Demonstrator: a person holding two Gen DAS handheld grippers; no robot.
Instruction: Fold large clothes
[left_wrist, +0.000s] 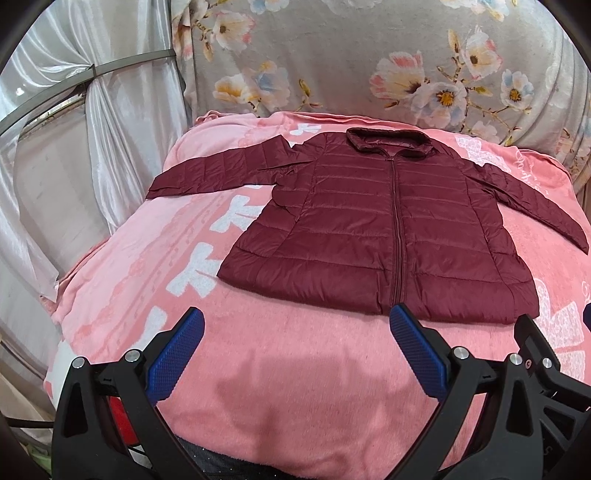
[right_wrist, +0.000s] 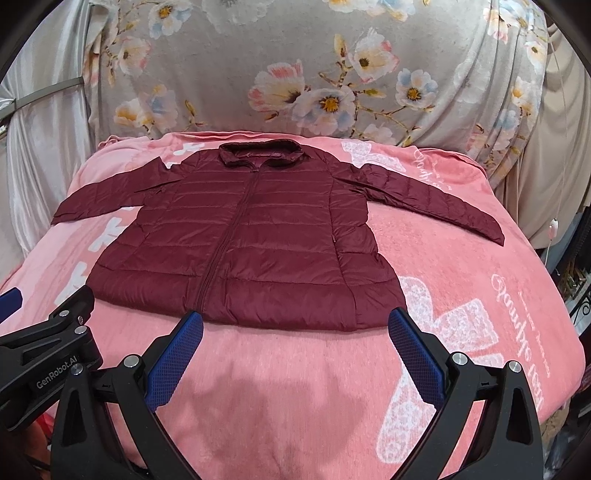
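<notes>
**Jacket laid flat, folding not yet begun**

The left gripper (left_wrist: 295, 332) hovers over bare blanket with its blue-padded fingers (left_wrist: 177, 354) spread wide and nothing between them; the tip of one finger reaches just to the jacket's hem near the zip. The right gripper (right_wrist: 295, 334) is likewise released and empty, its fingertips just short of the hem. The two tools sit side by side at the near edge of the bed, each visible at the margin of the other's view.

Beyond them the maroon quilted jacket (left_wrist: 384, 229) lies front-up and zipped on the pink blanket (left_wrist: 295, 387), collar (right_wrist: 255, 151) away from the person, hem nearest. Both sleeves are extended outward: the left sleeve (left_wrist: 214, 170) toward the white curtain (left_wrist: 110, 122), the right sleeve (right_wrist: 436, 203) angled down toward the blanket's far side. A floral cloth (right_wrist: 295, 66) covers the backing behind the bed.

Judged from this layout, only the spreading is done; no sleeve or panel has been turned in, so every fold remains.
</notes>
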